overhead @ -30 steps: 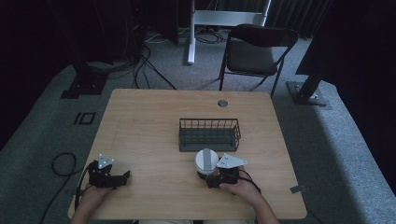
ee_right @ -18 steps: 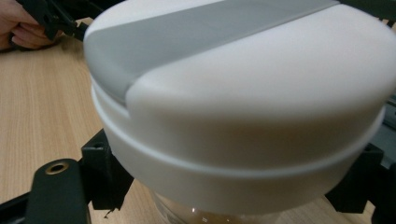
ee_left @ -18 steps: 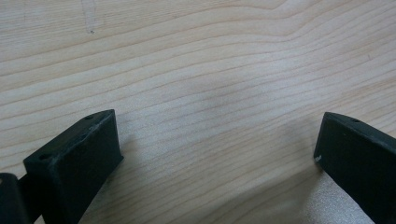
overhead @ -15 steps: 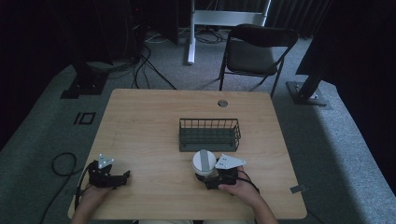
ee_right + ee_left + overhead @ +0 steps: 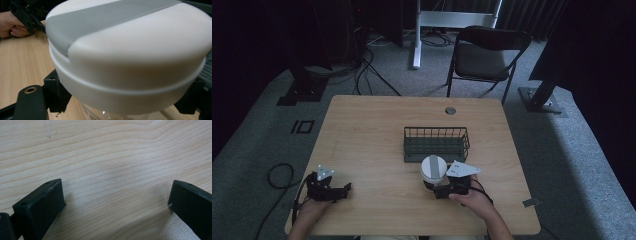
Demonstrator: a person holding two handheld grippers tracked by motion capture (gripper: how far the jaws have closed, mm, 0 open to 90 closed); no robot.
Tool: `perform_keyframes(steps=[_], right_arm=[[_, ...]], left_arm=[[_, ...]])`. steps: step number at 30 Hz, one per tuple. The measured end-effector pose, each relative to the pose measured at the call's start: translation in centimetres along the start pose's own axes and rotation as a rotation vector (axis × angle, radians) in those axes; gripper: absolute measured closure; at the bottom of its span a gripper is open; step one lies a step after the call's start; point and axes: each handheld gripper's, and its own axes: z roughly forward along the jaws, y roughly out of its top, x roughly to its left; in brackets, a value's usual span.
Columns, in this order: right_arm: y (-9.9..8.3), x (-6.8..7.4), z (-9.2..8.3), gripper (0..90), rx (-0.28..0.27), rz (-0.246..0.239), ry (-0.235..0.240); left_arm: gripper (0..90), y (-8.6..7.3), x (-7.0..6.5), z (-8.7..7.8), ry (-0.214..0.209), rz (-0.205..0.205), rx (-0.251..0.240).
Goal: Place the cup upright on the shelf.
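A: Item one, the jar (image 5: pixel 433 168)?
B: White lid with a grey band across it, clear body below. It stands on the table (image 5: pixel 372 135), just in front of the basket (image 5: pixel 436 144), near its front wall. In the right gripper view the lid looms large, with glass showing under it.

A: Right gripper (image 5: pixel 441 189)?
B: Held at the near edge of the table, right of centre. Its jaws sit one on each side of the jar below the lid, closed against it. Grey plate on top, cable trailing toward the hand (image 5: pixel 473 200).

A: Left gripper (image 5: pixel 339 190)?
B: Near the left front corner, well apart from the jar. Jaws spread wide, nothing between them but bare wood in the left gripper view. Low over the table; whether it touches the wood, I cannot tell.

A: Basket contents?
B: Dark wire, rectangular, mid-table; the inside is too dim to judge.

A: Beyond the table?
B: A folding chair (image 5: pixel 486 55) on grey carpet.
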Motion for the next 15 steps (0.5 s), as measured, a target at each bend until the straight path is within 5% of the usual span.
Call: perform_keyframes(steps=[15], right_arm=[[3.4, -0.8, -1.4, 18.1, -0.052, 0.008, -0.062]], left_arm=[[0.5, 0.0, 0.0, 0.0, 0.0, 0.0, 0.0]])
